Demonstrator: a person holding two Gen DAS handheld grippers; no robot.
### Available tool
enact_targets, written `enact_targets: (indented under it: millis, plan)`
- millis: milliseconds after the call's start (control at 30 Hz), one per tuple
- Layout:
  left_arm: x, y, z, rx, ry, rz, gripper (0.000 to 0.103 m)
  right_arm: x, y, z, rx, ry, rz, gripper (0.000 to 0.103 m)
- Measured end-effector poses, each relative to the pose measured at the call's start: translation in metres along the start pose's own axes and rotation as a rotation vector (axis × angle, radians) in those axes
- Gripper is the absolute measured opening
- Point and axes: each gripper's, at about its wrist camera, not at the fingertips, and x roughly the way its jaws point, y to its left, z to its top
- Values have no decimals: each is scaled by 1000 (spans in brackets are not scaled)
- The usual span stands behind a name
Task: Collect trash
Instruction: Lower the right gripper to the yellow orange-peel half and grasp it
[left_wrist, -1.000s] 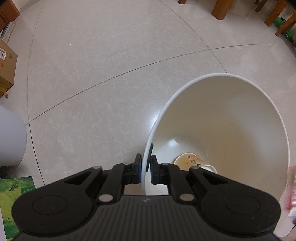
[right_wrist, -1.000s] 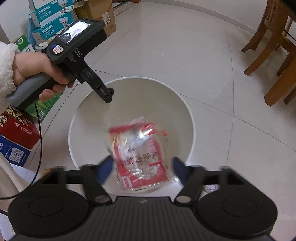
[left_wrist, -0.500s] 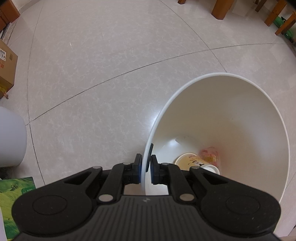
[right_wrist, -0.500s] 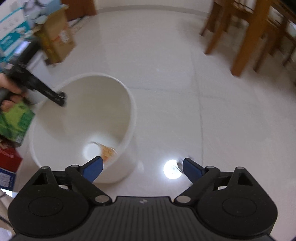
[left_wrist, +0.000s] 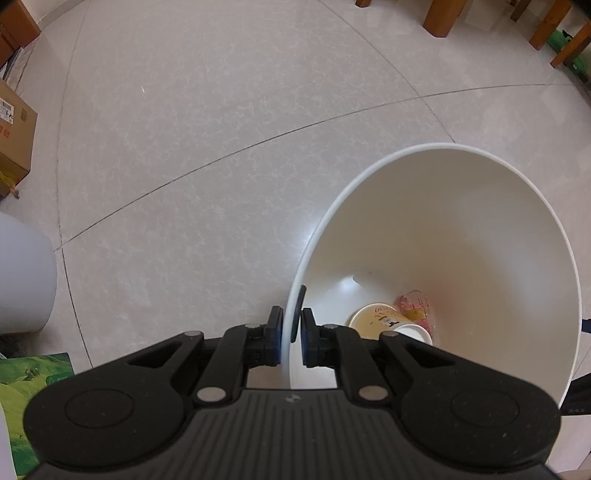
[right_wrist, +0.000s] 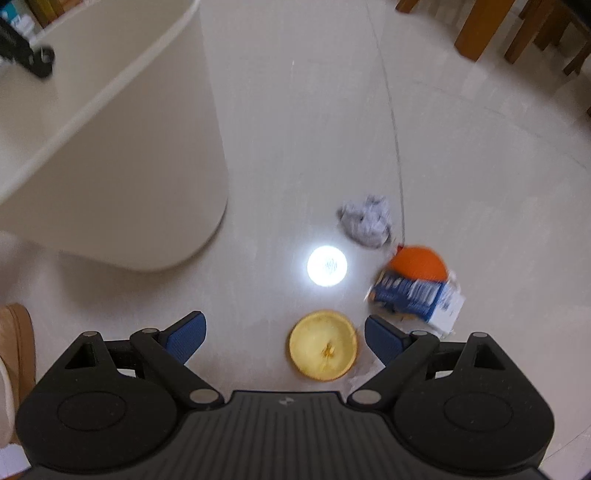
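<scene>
The left tool (left_wrist: 289, 338) pinches the bin (left_wrist: 480, 236) rim, cup (left_wrist: 388, 325) and wrapper (left_wrist: 415, 304) inside, while on the floor (right_wrist: 443, 147) the right tool (right_wrist: 284, 338) hangs wide and empty above a yellow peel (right_wrist: 323, 345), with crumpled paper (right_wrist: 367, 221), an orange lid (right_wrist: 419, 263) and a blue carton (right_wrist: 417, 297) just right

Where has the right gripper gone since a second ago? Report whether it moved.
Yes. The right gripper left its spot above the white bin, which now stands at upper left, and dropped toward the floor, jaws open over the yellow peel.
</scene>
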Motion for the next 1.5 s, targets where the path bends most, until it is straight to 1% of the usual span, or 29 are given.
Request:
enact_targets:
  millis: [133, 300, 433, 500, 567, 633, 733, 833, 933, 1033, 1067, 1200, 1233, 1333, 1500]
  plan:
    - [0, -1, 0, -1, 2, 4, 8, 20, -3, -8, 12, 33, 3, 95]
    - [0, -5, 0, 12, 1, 18, 8, 37, -9, -14, 40, 43, 6, 95]
    - [1, -4, 0, 6, 1, 17, 8, 55, -6, -17, 10, 58, -26, 95]
    - [1, -5, 0, 7, 1, 19, 8, 67, -5, -19, 9, 72, -28, 95]
    - [1, -5, 0, 7, 1, 21, 8, 79, -4, -22, 2, 86, -51, 95]
    - [1, -6, 0, 8, 0, 21, 8, 92, -5, -26, -10, 98, -92, 95]
    - [1, -6, 0, 12, -2, 21, 8, 112, -14, -30, 21, 118, -130, 95]
    - [2, -5, -1, 9, -2, 22, 9, 122, -24, -30, 79, 127, -123, 95]
    - [2, -6, 0, 6, 0, 25, 9, 127, -28, -30, 115, 124, -108, 95]
    - [2, -7, 1, 6, 0, 26, 9, 133, -25, -28, 104, 127, -111, 95]
    - [1, -7, 1, 6, -1, 25, 9, 133, -24, -28, 104, 129, -110, 93]
    - [1, -7, 0, 3, -1, 24, 9, 134, -24, -26, 86, 145, -136, 81]
    - [1, -6, 0, 2, -1, 23, 9, 132, -25, -26, 89, 147, -127, 79]
    - [1, -6, -1, 2, -1, 22, 9, 126, -28, -25, 92, 163, -119, 75]
    - [1, -4, -1, 1, -1, 21, 9, 110, -30, -22, 78, 171, -123, 74]
